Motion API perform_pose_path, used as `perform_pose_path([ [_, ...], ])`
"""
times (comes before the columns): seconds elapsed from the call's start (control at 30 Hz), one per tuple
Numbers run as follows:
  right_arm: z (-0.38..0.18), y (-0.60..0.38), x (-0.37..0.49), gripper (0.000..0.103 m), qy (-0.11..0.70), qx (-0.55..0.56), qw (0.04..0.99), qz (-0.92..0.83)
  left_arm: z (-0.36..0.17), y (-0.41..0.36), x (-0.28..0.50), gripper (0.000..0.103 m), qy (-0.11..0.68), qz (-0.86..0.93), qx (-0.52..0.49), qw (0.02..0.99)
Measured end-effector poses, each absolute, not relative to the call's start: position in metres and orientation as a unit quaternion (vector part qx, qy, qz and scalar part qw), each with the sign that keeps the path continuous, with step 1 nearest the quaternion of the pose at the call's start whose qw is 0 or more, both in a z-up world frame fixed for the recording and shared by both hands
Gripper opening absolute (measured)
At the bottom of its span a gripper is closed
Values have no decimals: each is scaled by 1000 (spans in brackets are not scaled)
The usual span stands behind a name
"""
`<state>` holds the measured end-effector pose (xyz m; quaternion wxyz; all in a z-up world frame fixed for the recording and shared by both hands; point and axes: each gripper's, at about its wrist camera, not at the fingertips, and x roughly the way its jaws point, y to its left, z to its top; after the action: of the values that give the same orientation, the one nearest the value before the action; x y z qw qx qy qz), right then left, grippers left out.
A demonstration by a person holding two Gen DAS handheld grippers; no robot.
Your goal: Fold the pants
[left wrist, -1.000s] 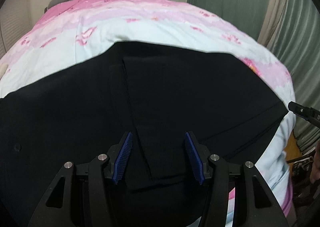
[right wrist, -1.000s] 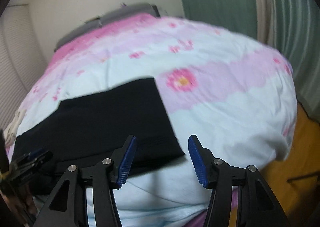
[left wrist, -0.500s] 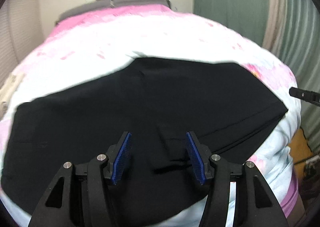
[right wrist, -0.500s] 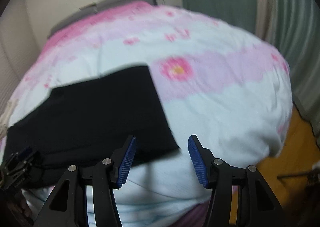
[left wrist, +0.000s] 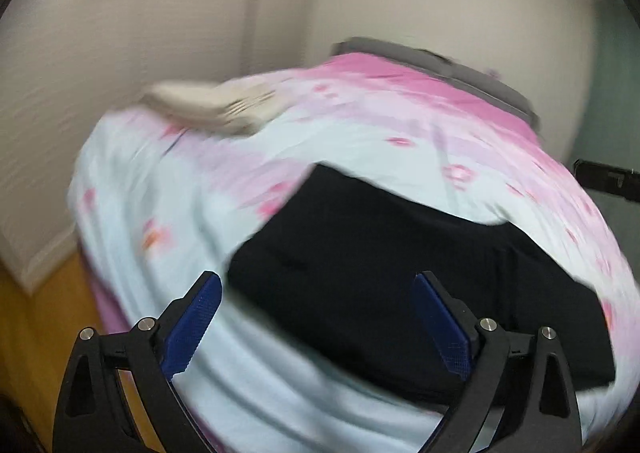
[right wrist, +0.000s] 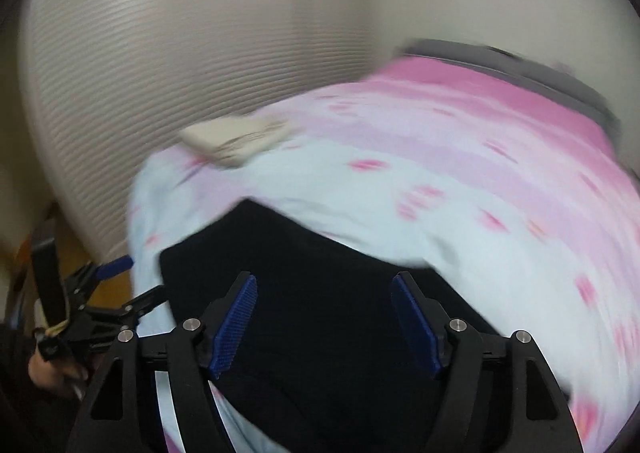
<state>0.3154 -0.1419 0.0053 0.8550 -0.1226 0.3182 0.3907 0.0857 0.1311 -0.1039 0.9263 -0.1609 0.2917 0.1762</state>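
The black pants [left wrist: 380,273] lie flat on the pink and pale blue bedspread [left wrist: 360,157]. In the left wrist view my left gripper [left wrist: 318,281] hovers over their near left corner. Its jaws are opening wide and nothing is between the pads. My right gripper [right wrist: 324,281] hangs above the dark cloth of the pants [right wrist: 320,313]; its jaws are opening too, with no fabric pinched. The left gripper [right wrist: 132,281] also shows at the left of the right wrist view, beside the bed's edge. Both pictures are blurred by motion.
A beige flat object [left wrist: 216,109] lies on the bed near the ribbed wall [right wrist: 160,73]. A grey headboard [left wrist: 440,65] closes the far end. Wooden floor [left wrist: 40,333] shows at the lower left. A hand [right wrist: 52,369] holds the left gripper.
Both views have swung left toward the wall and the beige object. Both grippers have spread wider, the left much more. The curtains have left the pictures.
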Motion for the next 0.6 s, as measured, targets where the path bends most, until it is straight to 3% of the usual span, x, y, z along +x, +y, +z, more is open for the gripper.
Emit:
perform_pose_path([
  [0.13, -8, -62, 351, 71, 337, -185, 784, 487, -124, 163, 87, 98, 304, 194, -247, 899],
  [0.6, -94, 115, 464, 71, 428, -292, 617, 592, -161, 197, 115, 97, 337, 237, -317, 854],
])
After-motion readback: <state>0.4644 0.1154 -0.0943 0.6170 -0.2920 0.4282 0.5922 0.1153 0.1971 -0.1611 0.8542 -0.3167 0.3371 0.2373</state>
